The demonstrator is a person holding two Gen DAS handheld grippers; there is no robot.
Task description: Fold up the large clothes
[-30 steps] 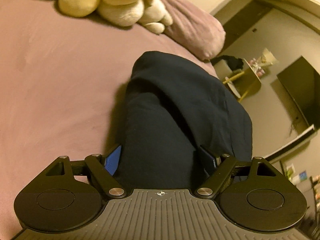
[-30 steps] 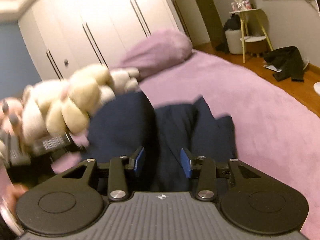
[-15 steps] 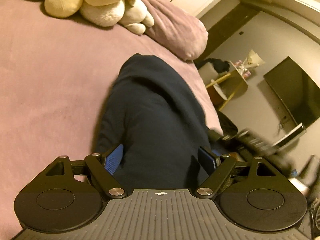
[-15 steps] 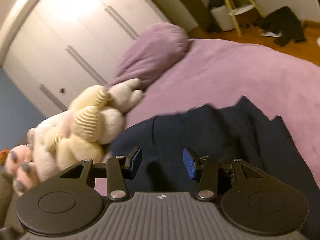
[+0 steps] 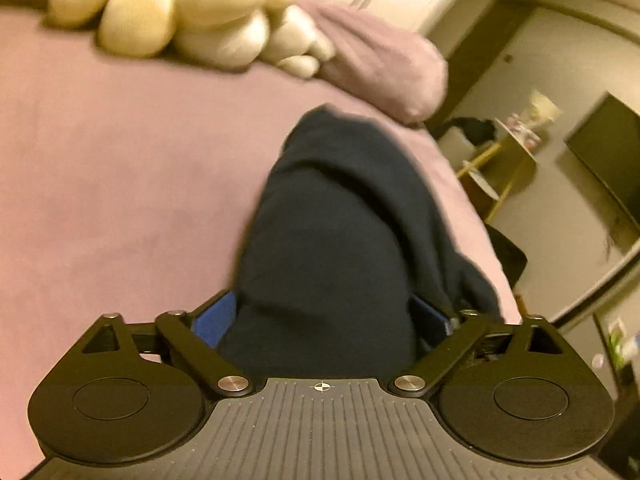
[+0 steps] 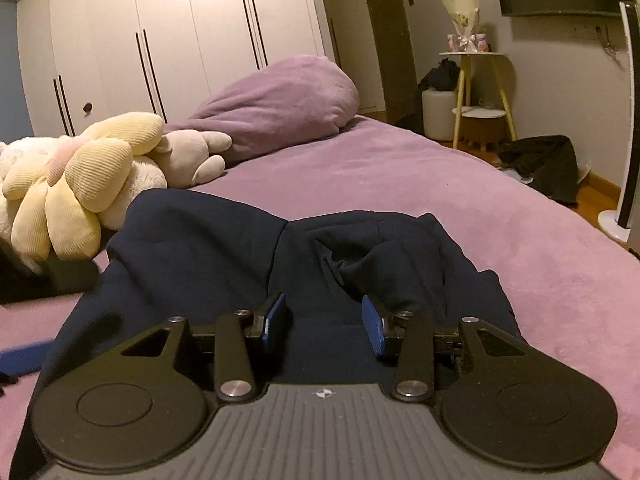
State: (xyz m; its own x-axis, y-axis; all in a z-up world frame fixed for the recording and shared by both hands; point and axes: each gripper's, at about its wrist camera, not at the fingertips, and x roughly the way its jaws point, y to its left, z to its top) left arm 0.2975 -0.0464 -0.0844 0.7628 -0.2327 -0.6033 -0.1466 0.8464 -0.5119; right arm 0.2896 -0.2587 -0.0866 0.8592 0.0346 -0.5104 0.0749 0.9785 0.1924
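A dark navy garment lies bunched on the purple bed. In the left wrist view it runs between the wide-apart blue pads of my left gripper, which is open around the cloth. In the right wrist view the same garment lies partly folded, with a rumpled part to the right. My right gripper is open just above the cloth, holding nothing.
Yellow and white plush toys and a purple pillow lie at the head of the bed. A yellow-legged side table, dark clothes on the floor and wardrobes stand beyond the bed.
The right gripper's view swung and settled low over the garment, with the plush toys now further left. The left view shifted slightly over the cloth. Both jaws stayed open.
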